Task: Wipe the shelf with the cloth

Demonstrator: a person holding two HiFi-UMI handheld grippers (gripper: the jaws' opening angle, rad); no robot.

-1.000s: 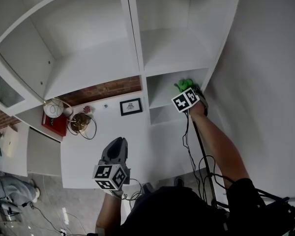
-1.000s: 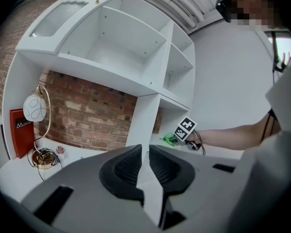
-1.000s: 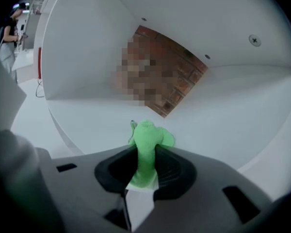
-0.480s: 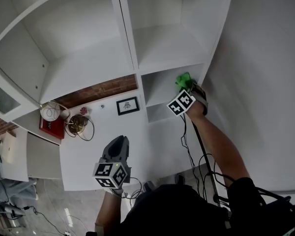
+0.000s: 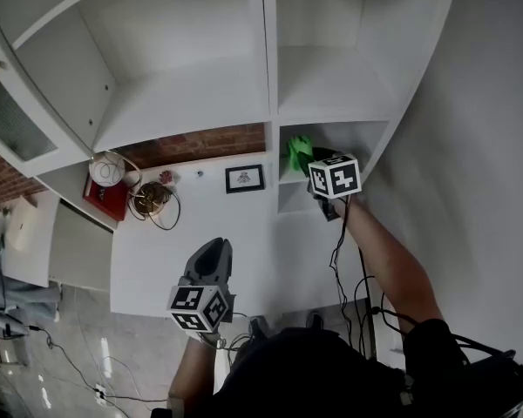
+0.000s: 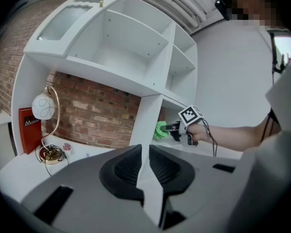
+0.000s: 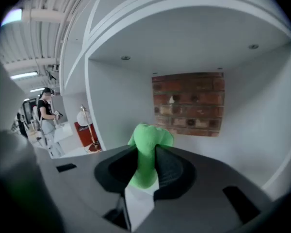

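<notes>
Pinching the green cloth [image 7: 148,142] inside the shelf [image 5: 331,85] is the right hand-held gripper [image 7: 145,168]; the left hand-held gripper [image 6: 145,165] hangs low, jaws pressed together

Nothing can be read in full. The flat red box [image 6: 26,130] at the left end of the white counter [image 6: 19,161] bears a white logo and lettering, too small to decipher. The print in the small black-framed picture [image 5: 244,178] is also illegible.
</notes>
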